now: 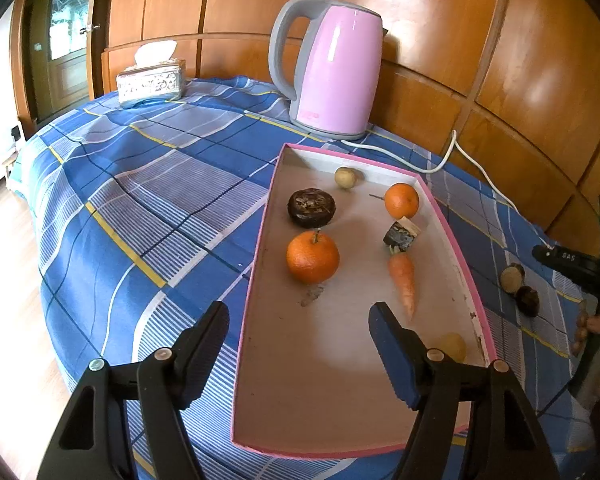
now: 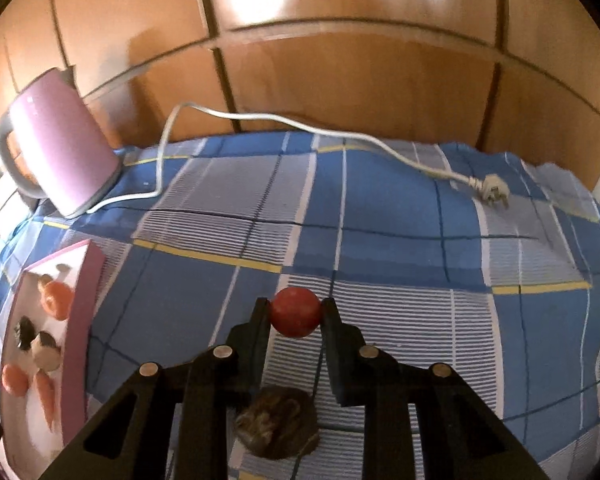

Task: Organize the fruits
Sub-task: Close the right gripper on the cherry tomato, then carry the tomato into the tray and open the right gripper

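A pink-rimmed tray (image 1: 456,240) lies on the blue checked cloth. It holds two oranges (image 1: 313,257) (image 1: 401,200), a carrot (image 1: 403,280), a dark round fruit (image 1: 311,207), a small pale fruit (image 1: 345,177), a dark chunk (image 1: 400,235) and a yellowish fruit (image 1: 452,346). My left gripper (image 1: 300,320) is open and empty above the tray's near end. My right gripper (image 2: 295,312) is shut on a small red fruit (image 2: 295,311), held above the cloth right of the tray (image 2: 86,300). A brown fruit (image 2: 278,426) lies below it.
A pink kettle (image 1: 334,68) stands behind the tray, its white cord (image 2: 300,128) and plug (image 2: 494,194) trailing across the cloth. A tissue box (image 1: 152,80) sits far left. Two brown nuts (image 1: 518,288) lie right of the tray. Wooden panels back the table.
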Motion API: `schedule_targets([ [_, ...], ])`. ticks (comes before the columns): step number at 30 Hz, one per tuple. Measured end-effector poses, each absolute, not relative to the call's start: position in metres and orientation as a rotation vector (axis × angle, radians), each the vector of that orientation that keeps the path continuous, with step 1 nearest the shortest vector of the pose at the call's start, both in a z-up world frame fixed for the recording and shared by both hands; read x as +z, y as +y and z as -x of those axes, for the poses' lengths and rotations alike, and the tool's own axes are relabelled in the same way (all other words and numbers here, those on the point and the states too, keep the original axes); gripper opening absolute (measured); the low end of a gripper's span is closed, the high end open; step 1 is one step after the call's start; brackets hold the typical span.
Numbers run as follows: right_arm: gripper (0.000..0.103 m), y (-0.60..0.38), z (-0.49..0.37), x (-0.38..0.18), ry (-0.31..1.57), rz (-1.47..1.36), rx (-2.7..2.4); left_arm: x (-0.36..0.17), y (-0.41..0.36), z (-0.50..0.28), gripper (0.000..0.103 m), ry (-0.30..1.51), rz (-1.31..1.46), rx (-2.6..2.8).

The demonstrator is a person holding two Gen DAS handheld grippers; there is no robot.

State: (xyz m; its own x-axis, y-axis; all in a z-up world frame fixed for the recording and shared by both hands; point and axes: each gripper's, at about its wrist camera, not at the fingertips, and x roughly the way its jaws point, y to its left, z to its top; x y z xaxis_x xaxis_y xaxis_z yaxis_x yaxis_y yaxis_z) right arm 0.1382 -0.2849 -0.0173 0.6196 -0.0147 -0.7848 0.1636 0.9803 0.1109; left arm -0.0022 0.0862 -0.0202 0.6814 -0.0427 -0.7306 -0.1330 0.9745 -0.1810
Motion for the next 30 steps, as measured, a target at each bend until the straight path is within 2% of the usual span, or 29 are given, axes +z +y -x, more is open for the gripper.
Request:
schedule_targets([
  [11,0.025,-0.238,-0.109,0.008,0.825,-0.12,0.096,-0.018,0.086,0.004,0.074,0.811,0.235,0.051],
  [23,0.025,-0.138,-0.088,0.011,0.84,-0.01,0.374,-0.017,0.095,0.007,0.077,0.8,0.255,0.087],
  [30,0.025,-0.12,-0.078,0.007,0.845,0.011,0.414,-0.014,0.108,0.01,0.08,0.771,0.294,0.145],
])
